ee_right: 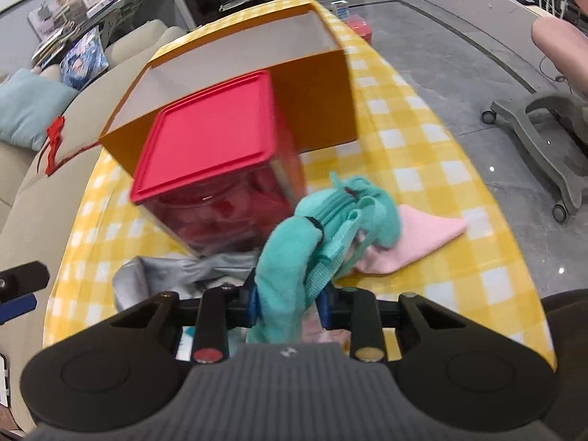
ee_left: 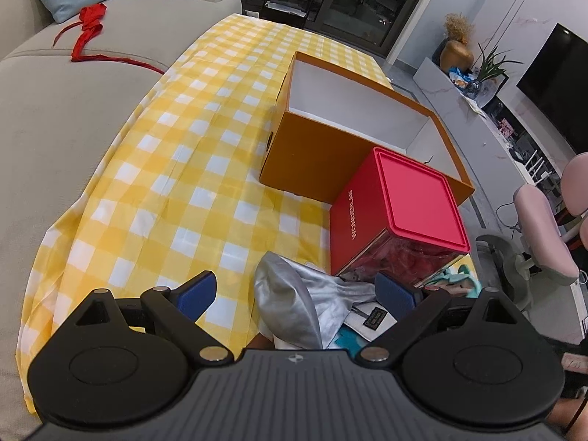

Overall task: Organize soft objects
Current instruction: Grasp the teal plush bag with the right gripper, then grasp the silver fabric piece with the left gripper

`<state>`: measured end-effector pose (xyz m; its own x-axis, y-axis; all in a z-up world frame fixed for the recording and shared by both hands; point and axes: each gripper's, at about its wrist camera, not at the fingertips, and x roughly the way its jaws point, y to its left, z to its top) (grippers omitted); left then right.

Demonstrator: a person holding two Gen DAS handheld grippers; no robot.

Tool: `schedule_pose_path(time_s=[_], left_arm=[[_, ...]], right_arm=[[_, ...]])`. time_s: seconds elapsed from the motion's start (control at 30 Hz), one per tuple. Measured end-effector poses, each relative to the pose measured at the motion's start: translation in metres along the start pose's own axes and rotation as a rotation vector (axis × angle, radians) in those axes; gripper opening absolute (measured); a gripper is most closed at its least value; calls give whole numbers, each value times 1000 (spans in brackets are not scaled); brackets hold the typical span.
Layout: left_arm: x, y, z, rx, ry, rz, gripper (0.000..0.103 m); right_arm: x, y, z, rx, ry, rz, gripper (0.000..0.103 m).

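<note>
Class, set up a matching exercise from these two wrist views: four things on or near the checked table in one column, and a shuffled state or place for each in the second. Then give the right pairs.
Things
1. orange box
2. red-lidded container
3. teal pouch
4. red ribbon

States or places
A. lying on the sofa
B. open, white inside, nothing visible in it
C. clamped in the right gripper
D. lid on, standing against the box

Pairs: 1-B, 2-D, 3-C, 4-A

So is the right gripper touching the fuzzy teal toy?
Touching. In the right wrist view, the right gripper is closed on the fuzzy teal toy, blue pads pressing both sides.
</note>
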<state>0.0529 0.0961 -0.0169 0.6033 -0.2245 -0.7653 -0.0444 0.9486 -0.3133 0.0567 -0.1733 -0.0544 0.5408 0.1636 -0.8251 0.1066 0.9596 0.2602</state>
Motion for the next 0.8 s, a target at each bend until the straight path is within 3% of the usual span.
schedule_pose_path(time_s=[0.13, 0.43, 0.63, 0.8], left_arm=[[2, -3, -2, 13, 10, 17, 103], [13, -8, -6, 63, 36, 101, 103], [22, -5, -4, 63, 69, 128, 103], [28, -3, -5, 46, 89, 114, 103]], right_arm=[[4, -24, 2, 49, 6, 30, 31], [24, -31, -1, 78, 7, 82, 27], [11, -43, 5, 126, 9, 133, 26], [-13, -52, 14, 164, -32, 230, 26]])
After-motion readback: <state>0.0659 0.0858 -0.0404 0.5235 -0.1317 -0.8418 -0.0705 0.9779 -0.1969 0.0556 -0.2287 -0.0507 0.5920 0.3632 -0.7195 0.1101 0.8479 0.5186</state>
